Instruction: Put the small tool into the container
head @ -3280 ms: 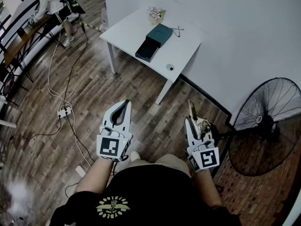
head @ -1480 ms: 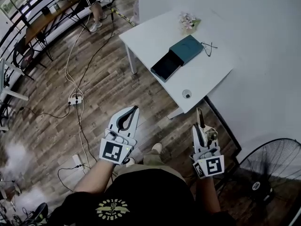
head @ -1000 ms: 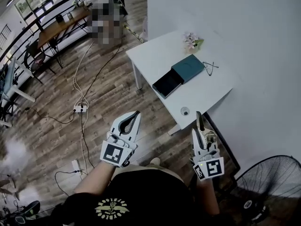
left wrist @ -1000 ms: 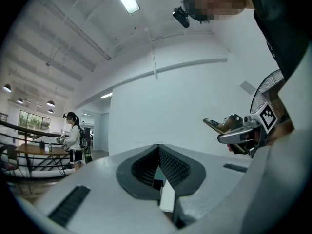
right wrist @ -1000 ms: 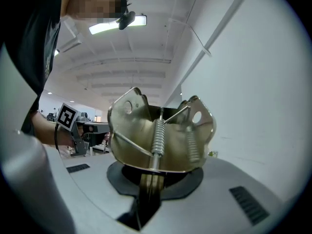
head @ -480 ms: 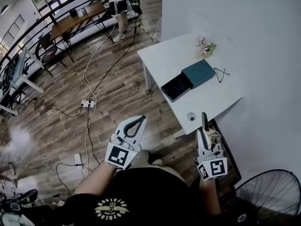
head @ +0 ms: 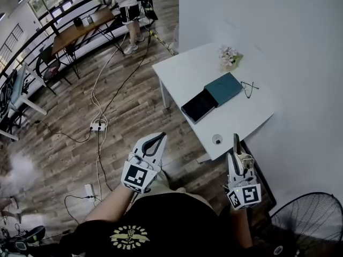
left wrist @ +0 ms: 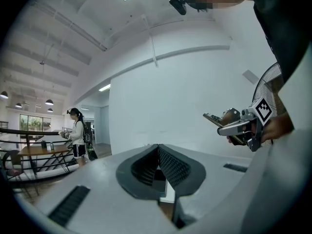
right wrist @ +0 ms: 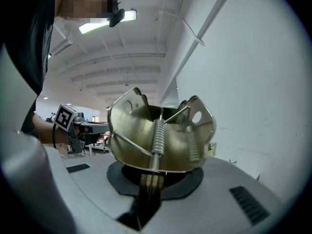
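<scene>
The left tool (head: 158, 136) hangs above the wood floor (head: 123, 116), its jaws together on nothing. Ahead, the teal container (head: 214, 96) lies on the white counter (head: 182, 71), its dark drawer (head: 199, 106) slid out. The right tool (head: 236, 139) – just off the counter's near corner – is clamped on a small brass-coloured spring clip (right wrist: 161, 135), well apart from the container.

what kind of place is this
Probably an open office or lab workspace: white table by the wall, more desks and chairs beyond, power strip and cables on the wood floor.
</scene>
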A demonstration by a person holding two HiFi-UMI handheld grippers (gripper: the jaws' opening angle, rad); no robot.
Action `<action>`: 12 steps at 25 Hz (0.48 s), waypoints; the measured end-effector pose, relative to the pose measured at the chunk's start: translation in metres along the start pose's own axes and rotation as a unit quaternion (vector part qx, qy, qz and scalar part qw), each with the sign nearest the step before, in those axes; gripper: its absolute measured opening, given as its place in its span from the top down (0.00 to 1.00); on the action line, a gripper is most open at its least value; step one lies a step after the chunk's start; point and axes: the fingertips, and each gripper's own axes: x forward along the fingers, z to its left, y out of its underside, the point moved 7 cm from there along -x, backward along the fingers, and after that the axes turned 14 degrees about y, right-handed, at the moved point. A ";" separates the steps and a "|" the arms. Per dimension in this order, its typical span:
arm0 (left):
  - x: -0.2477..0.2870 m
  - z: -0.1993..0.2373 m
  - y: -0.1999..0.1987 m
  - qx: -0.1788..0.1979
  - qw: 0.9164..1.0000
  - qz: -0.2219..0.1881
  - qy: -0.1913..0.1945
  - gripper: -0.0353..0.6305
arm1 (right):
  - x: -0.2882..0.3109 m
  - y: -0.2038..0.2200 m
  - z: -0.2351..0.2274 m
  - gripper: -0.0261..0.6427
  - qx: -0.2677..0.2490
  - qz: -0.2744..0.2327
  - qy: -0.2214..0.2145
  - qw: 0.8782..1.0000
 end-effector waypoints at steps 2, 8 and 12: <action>0.002 0.008 -0.001 -0.006 1.000 0.000 0.007 0.94 | 0.008 0.002 0.001 0.90 0.004 0.003 0.008 1.000; 0.014 0.035 0.010 -0.027 1.000 0.007 0.011 0.94 | 0.043 -0.003 0.014 0.90 -0.002 0.001 0.013 1.000; 0.026 0.060 0.012 -0.035 0.999 0.011 0.019 0.94 | 0.068 -0.007 0.019 0.90 -0.003 0.002 0.018 1.000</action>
